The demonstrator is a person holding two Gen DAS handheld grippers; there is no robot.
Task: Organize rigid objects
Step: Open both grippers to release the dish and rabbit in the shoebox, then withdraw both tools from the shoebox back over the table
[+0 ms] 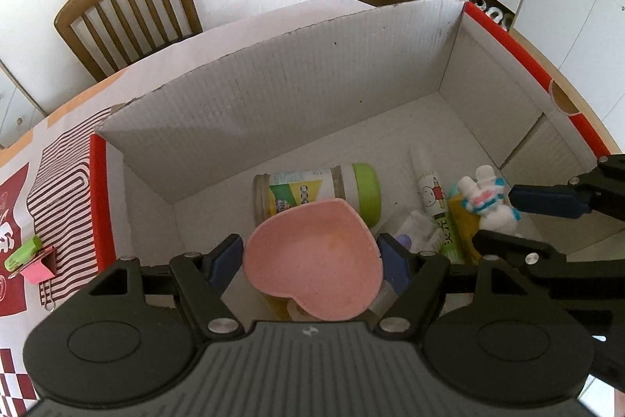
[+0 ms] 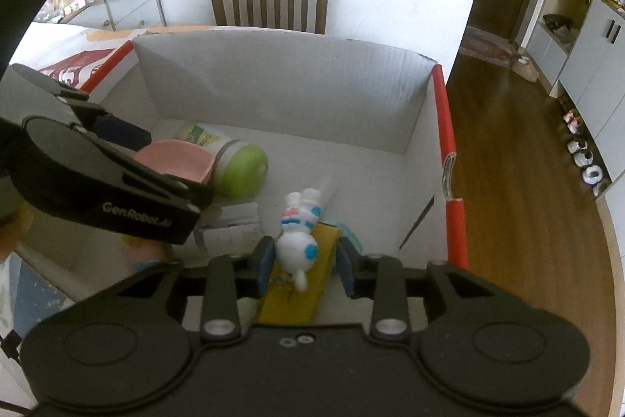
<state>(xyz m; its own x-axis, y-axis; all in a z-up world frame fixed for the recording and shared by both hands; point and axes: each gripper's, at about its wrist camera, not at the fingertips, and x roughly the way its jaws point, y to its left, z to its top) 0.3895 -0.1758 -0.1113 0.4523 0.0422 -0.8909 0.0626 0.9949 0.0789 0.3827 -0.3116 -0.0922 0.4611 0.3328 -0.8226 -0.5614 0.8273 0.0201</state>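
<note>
Hand-held gripper on the left (image 1: 310, 258) is seen clamped on a pink heart-shaped dish (image 1: 312, 260), held low inside the cardboard box (image 1: 312, 65), just in front of the green-lidded jar (image 1: 316, 192) lying there. The right hand-held gripper (image 2: 304, 264) stands parted around a white rabbit figurine (image 2: 299, 235); the far pad is clear of it, so release is judged done. The figurine rests on a yellow packet (image 2: 289, 296) beside the jar. A glue tube (image 1: 431, 196) is already boxed. A pink binder clip (image 1: 37, 262) remains on the surface outside the box. Both grippers are pitched steeply downward.
</note>
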